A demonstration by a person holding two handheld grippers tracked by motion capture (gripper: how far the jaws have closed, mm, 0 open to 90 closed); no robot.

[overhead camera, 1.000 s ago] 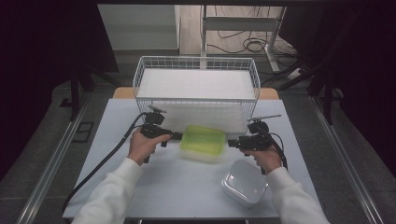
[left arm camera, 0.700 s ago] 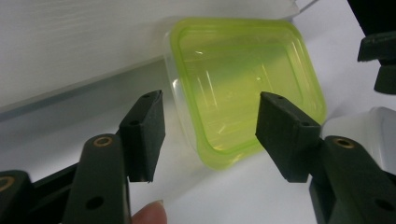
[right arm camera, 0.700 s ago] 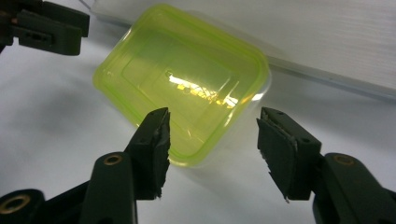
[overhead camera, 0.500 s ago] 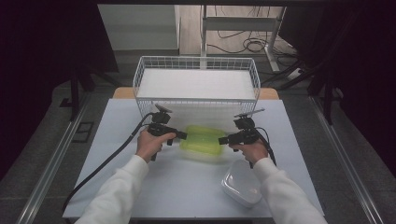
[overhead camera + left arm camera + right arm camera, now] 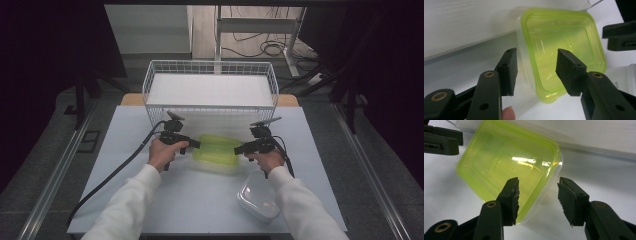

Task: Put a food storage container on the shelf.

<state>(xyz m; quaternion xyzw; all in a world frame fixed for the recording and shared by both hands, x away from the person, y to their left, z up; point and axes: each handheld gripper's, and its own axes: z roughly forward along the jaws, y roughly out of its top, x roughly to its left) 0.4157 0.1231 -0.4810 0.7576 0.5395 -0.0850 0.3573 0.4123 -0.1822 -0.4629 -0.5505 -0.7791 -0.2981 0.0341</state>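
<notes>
Translucent green-lidded container (image 5: 216, 151) sits between both spread-jawed grippers, left (image 5: 196, 144) and right (image 5: 238, 149).

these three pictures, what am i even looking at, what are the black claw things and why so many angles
A person at a table holds a hand tool in each hand: the left gripper and the right gripper, each with two black jaws. One picture looks down from above the table. The other two come from small cameras riding on each gripper, looking along its jaws. Between them lies a clear box with a yellow-green lid. Both grippers are open, their jaws standing either side of the box's opposite edges, nothing clamped yet. Behind stands a white wire basket; near the right forearm lies a clear container.
</notes>
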